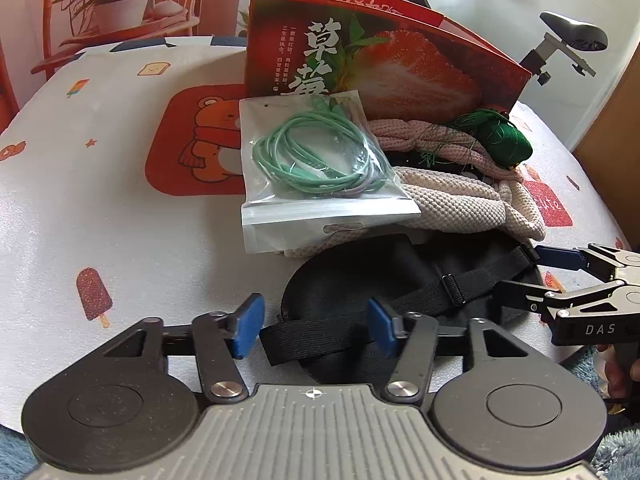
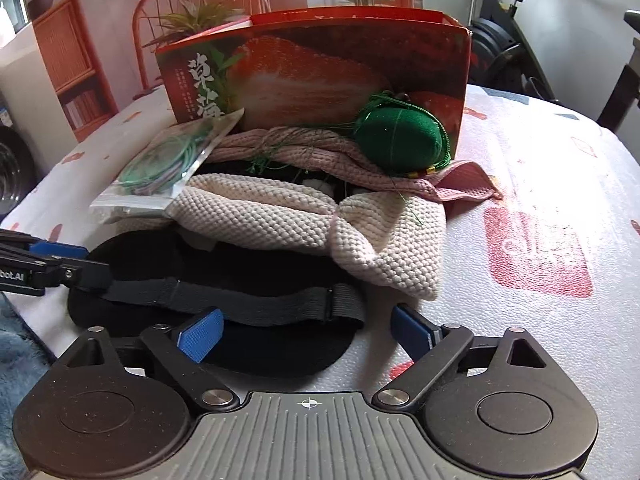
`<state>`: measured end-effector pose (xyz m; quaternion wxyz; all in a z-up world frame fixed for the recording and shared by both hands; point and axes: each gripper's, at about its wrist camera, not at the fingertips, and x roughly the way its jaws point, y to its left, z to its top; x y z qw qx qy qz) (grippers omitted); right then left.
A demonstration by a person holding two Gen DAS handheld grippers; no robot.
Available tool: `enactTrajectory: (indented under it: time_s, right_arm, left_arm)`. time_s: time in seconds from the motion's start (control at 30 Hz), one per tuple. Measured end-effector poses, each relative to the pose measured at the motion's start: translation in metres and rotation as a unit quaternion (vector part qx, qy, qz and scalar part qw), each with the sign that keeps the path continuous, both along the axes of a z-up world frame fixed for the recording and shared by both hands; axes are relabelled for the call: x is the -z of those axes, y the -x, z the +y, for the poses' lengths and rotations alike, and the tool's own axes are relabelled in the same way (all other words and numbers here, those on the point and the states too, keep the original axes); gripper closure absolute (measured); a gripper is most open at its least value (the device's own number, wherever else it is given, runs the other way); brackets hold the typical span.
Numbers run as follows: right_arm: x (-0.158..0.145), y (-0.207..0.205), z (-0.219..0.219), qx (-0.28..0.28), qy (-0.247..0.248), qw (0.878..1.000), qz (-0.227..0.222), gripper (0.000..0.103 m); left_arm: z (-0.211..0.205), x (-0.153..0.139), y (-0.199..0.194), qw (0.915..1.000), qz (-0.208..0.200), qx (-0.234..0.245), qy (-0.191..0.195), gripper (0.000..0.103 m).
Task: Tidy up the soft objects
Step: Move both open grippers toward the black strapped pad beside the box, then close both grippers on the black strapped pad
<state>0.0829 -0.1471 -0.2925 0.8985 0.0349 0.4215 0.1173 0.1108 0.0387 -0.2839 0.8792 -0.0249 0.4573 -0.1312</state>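
Soft things heaped before the strawberry box
A clear zip bag holds green cords. Left gripper and right gripper gape, unclenched, astride the black eye mask.

Each claw, left claw and right claw, has black linkage arms, silver pivot screws, blue ribbed fingertip pads, round black discs, and a grey ridged base.

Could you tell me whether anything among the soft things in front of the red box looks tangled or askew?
Yes. Loose green thread from the dark green stuffed pouch straggles across the pink knitted cloth, and the clear zip bag of mint-green cords lies tilted on the cream knitted cloth.
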Motion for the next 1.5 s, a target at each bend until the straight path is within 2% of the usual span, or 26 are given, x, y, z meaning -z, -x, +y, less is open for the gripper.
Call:
enactTrajectory:
  time_s: [0.07, 0.27, 0.33, 0.4, 0.6, 0.83, 1.0, 1.17, 1.23, 1.3, 1.37, 1.5]
  right_arm:
    - [-0.001, 0.000, -0.001, -0.004, -0.018, 1.000, -0.001, 0.019]
    - [-0.001, -0.003, -0.008, 0.008, -0.063, 0.998, -0.006, 0.019]
    - [-0.001, -0.003, -0.010, 0.013, -0.074, 0.997, -0.008, 0.024]
    - [-0.002, -0.002, -0.012, 0.015, -0.081, 0.997, -0.007, 0.039]
    - [-0.016, 0.006, -0.014, 0.017, -0.095, 0.995, -0.039, 0.055]
    - [-0.029, 0.011, -0.009, -0.006, -0.102, 0.993, -0.067, 0.063]
    - [-0.025, 0.008, -0.011, 0.002, -0.105, 0.993, -0.055, 0.075]
    - [-0.017, 0.006, -0.017, 0.021, -0.109, 0.993, -0.037, 0.079]
    - [-0.014, 0.005, -0.019, 0.027, -0.107, 0.993, -0.030, 0.079]
    - [-0.012, 0.005, -0.020, 0.032, -0.105, 0.994, -0.024, 0.079]
    - [-0.009, 0.004, -0.020, 0.035, -0.102, 0.994, -0.016, 0.080]
    - [-0.005, 0.002, -0.019, 0.035, -0.098, 0.995, 0.001, 0.080]
  left_arm:
    - [-0.001, 0.000, -0.001, 0.9999, -0.004, 0.004, -0.010, 0.049]
    - [-0.008, 0.001, 0.000, 0.9993, -0.013, 0.018, -0.029, 0.049]
    - [-0.009, 0.001, 0.000, 0.9993, -0.013, 0.019, -0.029, 0.049]
    - [-0.009, 0.001, 0.000, 0.9994, -0.013, 0.018, -0.028, 0.049]
    - [-0.007, 0.001, 0.000, 0.9996, -0.011, 0.016, -0.022, 0.049]
    - [-0.006, 0.001, 0.000, 0.9996, -0.011, 0.015, -0.019, 0.049]
    - [-0.006, 0.001, 0.000, 0.9997, -0.011, 0.015, -0.018, 0.049]
    - [-0.006, 0.001, 0.000, 0.9997, -0.009, 0.013, -0.016, 0.049]
    - [-0.003, 0.000, 0.001, 0.9999, -0.007, 0.012, -0.003, 0.053]
    - [-0.001, 0.000, 0.001, 0.9999, -0.004, 0.008, 0.007, 0.070]
    - [0.000, 0.001, 0.000, 0.9999, 0.000, 0.007, 0.015, 0.076]
    - [-0.002, 0.001, 0.002, 0.9998, -0.002, 0.013, 0.017, 0.081]
